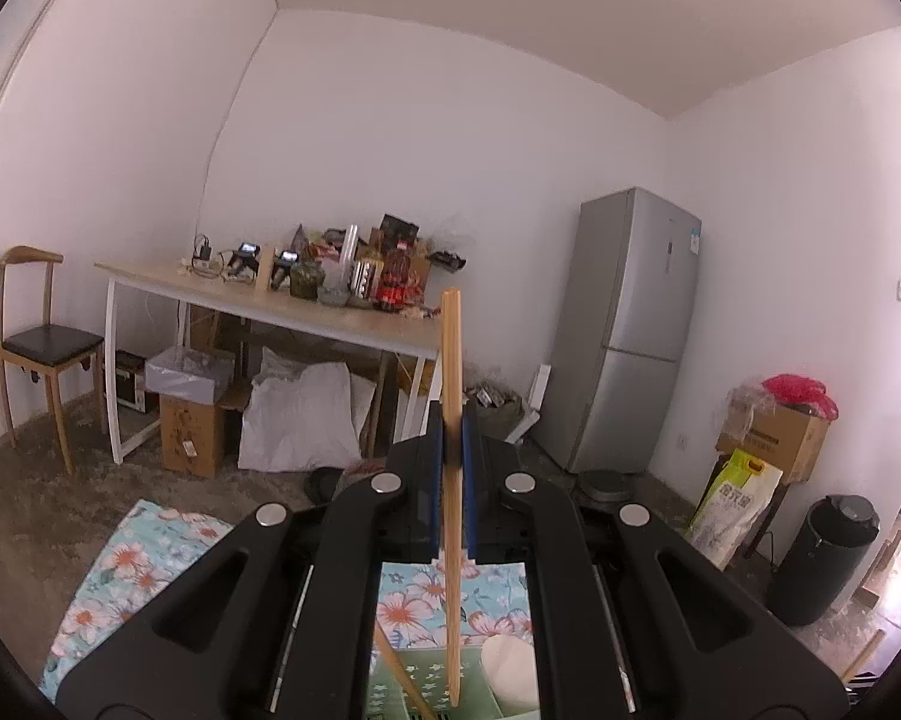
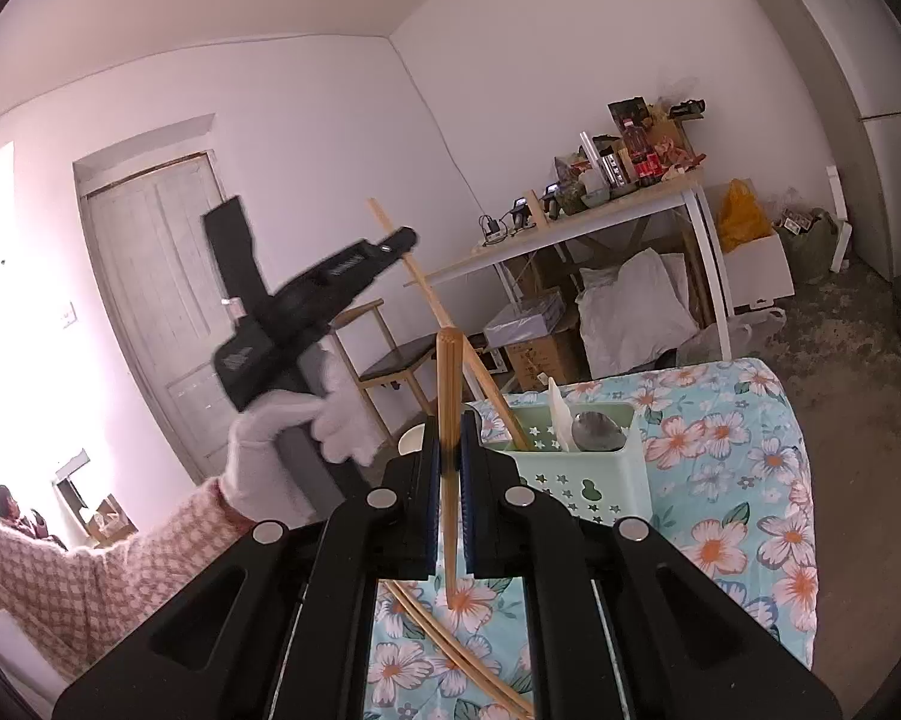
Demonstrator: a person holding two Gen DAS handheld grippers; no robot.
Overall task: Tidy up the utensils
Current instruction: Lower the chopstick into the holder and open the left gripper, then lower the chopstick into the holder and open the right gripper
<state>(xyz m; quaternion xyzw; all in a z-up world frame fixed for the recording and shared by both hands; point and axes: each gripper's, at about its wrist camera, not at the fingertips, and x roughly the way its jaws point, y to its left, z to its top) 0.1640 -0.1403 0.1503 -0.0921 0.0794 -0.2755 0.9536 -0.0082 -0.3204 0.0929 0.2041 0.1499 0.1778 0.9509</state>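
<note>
My left gripper [image 1: 450,450] is shut on a wooden chopstick [image 1: 451,360], held upright above the pale green utensil basket [image 1: 426,678]. In the right wrist view the left gripper [image 2: 404,240] holds that chopstick [image 2: 417,276] slanting down into the green basket [image 2: 606,480]. My right gripper [image 2: 449,450] is shut on another wooden chopstick [image 2: 449,384], upright, just left of the basket and above the floral cloth [image 2: 750,480]. The basket holds a white spatula [image 2: 561,414] and a grey spoon [image 2: 597,429]. Two more chopsticks [image 2: 450,648] lie on the cloth.
A white cup [image 2: 411,438] stands behind the basket on the left. A white object [image 1: 510,672] sits by the basket in the left wrist view. A cluttered table [image 1: 282,300], a chair [image 1: 42,342], a fridge [image 1: 630,330] and boxes [image 1: 189,420] stand across the room.
</note>
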